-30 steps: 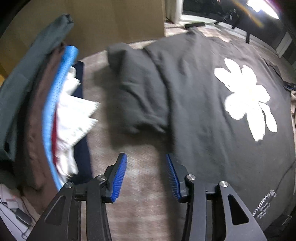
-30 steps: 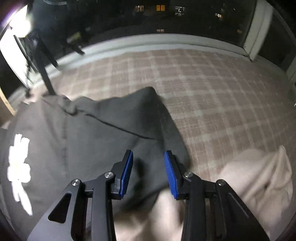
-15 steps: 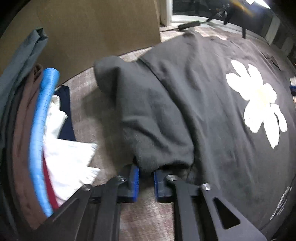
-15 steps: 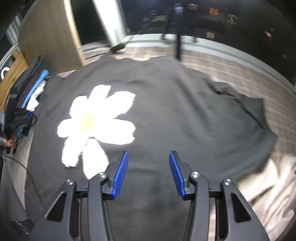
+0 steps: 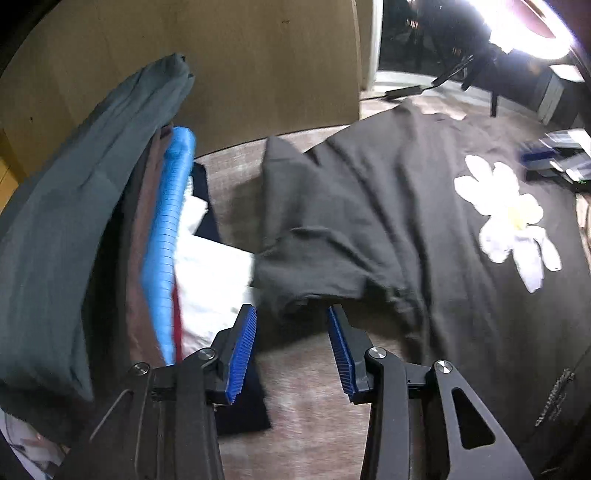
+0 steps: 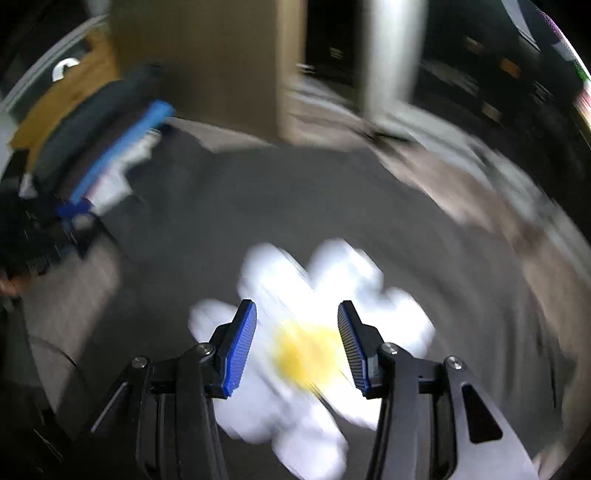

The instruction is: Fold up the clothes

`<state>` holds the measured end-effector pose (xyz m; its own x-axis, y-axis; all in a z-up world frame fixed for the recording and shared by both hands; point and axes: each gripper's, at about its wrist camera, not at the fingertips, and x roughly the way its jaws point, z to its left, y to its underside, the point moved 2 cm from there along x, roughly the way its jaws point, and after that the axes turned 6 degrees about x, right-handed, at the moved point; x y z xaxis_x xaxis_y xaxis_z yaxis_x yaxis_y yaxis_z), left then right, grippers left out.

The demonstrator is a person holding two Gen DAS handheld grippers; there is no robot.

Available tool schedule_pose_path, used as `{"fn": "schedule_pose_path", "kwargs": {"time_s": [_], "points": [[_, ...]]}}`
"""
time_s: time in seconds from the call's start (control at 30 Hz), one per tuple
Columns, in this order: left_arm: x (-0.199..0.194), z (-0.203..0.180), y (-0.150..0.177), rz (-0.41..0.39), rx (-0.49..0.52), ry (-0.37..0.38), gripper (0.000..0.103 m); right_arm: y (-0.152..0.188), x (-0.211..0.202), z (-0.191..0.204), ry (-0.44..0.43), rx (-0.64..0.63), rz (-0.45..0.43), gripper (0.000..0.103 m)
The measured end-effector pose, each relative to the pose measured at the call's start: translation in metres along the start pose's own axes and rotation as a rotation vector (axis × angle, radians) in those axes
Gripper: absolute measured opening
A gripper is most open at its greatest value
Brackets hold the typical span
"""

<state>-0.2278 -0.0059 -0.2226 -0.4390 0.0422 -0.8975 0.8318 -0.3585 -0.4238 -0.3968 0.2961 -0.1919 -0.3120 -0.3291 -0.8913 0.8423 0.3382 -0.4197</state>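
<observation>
Since approx. half a sec ago: left gripper (image 5: 291,347) gone from nearly pressed together at the sleeve hem to spread wide, nothing between the pads; right gripper (image 6: 297,341) swung leftward, now over the flower print (image 6: 314,332) rather than beside it.

Black T-shirt (image 5: 424,229) spread flat on brownish plaid bedding (image 5: 310,398), print side up. Left sleeve (image 5: 317,236) folded inward in a rumpled lump, hem just ahead of the left fingertips — apart from them, not touching. White flower w/ yellow centre toward right of left-wrist view.

Left of the sleeve: stack of clothes (image 5: 74,229) — grey-green piece on top, brown, ribbed bright-blue edge, white and navy pieces lower down. White piece touching or overlapped by sleeve edge. Wooden panel (image 5: 221,66) behind stack. Bright lamp (image 5: 528,26) at top right.

Right wrist view heavily motion-blurred. Right gripper spread, empty, apparently hovering above the print; contact w/ fabric cannot be judged. Same stack smeared at upper left.
</observation>
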Motion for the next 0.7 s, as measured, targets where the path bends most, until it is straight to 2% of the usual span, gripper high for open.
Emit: {"fn": "schedule_pose_path", "kwargs": {"time_s": [0.07,0.1,0.2,0.43,0.53,0.57,0.6,0.63,0.7], "points": [[0.005,-0.007,-0.002,-0.006,-0.017,0.018,0.039,-0.038,0.017,0.037,-0.079,-0.062,-0.01,0.047],[0.006,-0.006,-0.001,-0.005,-0.043,0.043,0.039,-0.058,0.028,0.058,-0.112,-0.089,-0.01,0.05],[0.012,-0.006,-0.003,-0.018,-0.127,0.096,0.039,-0.107,0.065,0.102,-0.175,-0.125,0.02,0.051],[0.021,0.009,0.006,-0.029,-0.268,0.157,0.04,-0.148,0.141,0.143,-0.047,-0.247,0.118,0.052],[0.026,0.011,0.005,-0.038,-0.308,0.188,0.041,-0.144,0.158,0.141,-0.048,-0.248,0.163,0.052],[0.028,0.011,0.003,-0.043,-0.315,0.195,0.041,-0.142,0.158,0.14,-0.068,-0.256,0.167,0.046],[0.031,0.011,0.001,-0.048,-0.321,0.2,0.041,-0.14,0.158,0.14,-0.089,-0.264,0.17,0.019],[0.034,0.012,-0.002,-0.055,-0.327,0.202,0.041,-0.138,0.158,0.139,-0.111,-0.271,0.173,0.007],[0.041,0.013,-0.009,-0.066,-0.337,0.203,0.041,-0.136,0.15,0.136,-0.137,-0.273,0.151,0.006]]}}
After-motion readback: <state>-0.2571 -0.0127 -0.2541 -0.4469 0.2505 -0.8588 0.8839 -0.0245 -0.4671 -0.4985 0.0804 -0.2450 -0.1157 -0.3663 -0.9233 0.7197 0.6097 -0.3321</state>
